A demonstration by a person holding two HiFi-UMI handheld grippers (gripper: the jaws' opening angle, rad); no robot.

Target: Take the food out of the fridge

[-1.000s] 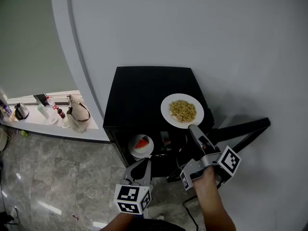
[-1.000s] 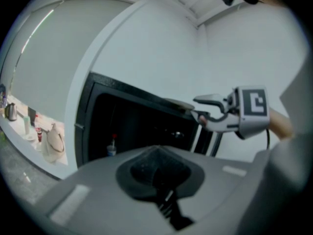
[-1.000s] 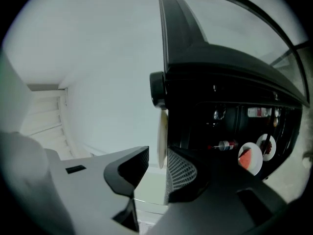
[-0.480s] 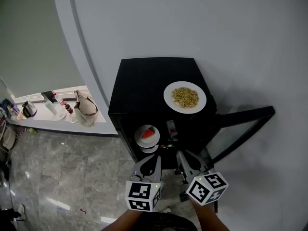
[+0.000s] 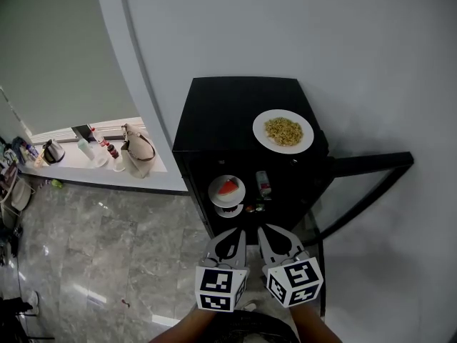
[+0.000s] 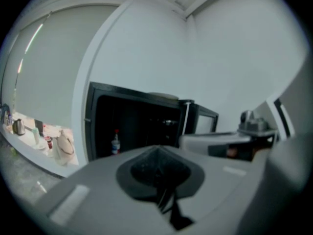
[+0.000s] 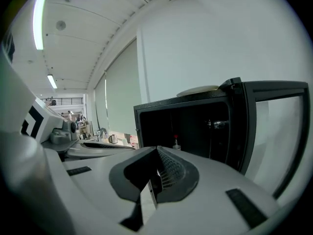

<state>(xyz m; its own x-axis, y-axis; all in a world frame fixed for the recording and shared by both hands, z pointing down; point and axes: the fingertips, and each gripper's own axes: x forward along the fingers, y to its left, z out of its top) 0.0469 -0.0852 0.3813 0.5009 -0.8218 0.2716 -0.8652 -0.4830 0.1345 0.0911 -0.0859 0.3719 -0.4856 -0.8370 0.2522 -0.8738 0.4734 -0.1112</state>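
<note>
A black mini fridge (image 5: pixel 235 109) stands open against the wall. On its top rests a white plate of yellowish food (image 5: pixel 283 131), which also shows in the right gripper view as the plate (image 7: pixel 198 90). Inside sit a small plate with a red watermelon slice (image 5: pixel 227 189) and a bottle (image 5: pixel 263 183). My left gripper (image 5: pixel 234 234) and right gripper (image 5: pixel 266 232) hang side by side in front of the opening, both shut and empty. In the left gripper view the left gripper (image 6: pixel 157 150) points at the dark interior with the bottle (image 6: pixel 115 143). The right gripper (image 7: pixel 157 151) points there too.
The fridge door (image 5: pixel 371 164) swings out to the right. A low ledge (image 5: pixel 86 166) by the window at left carries a handbag (image 5: pixel 137 154), a kettle and bottles. Grey marble floor (image 5: pixel 107 263) lies below.
My right gripper left the plate on the fridge top, shut, rolled over and dropped down beside the left gripper. The left gripper shifted slightly.
</note>
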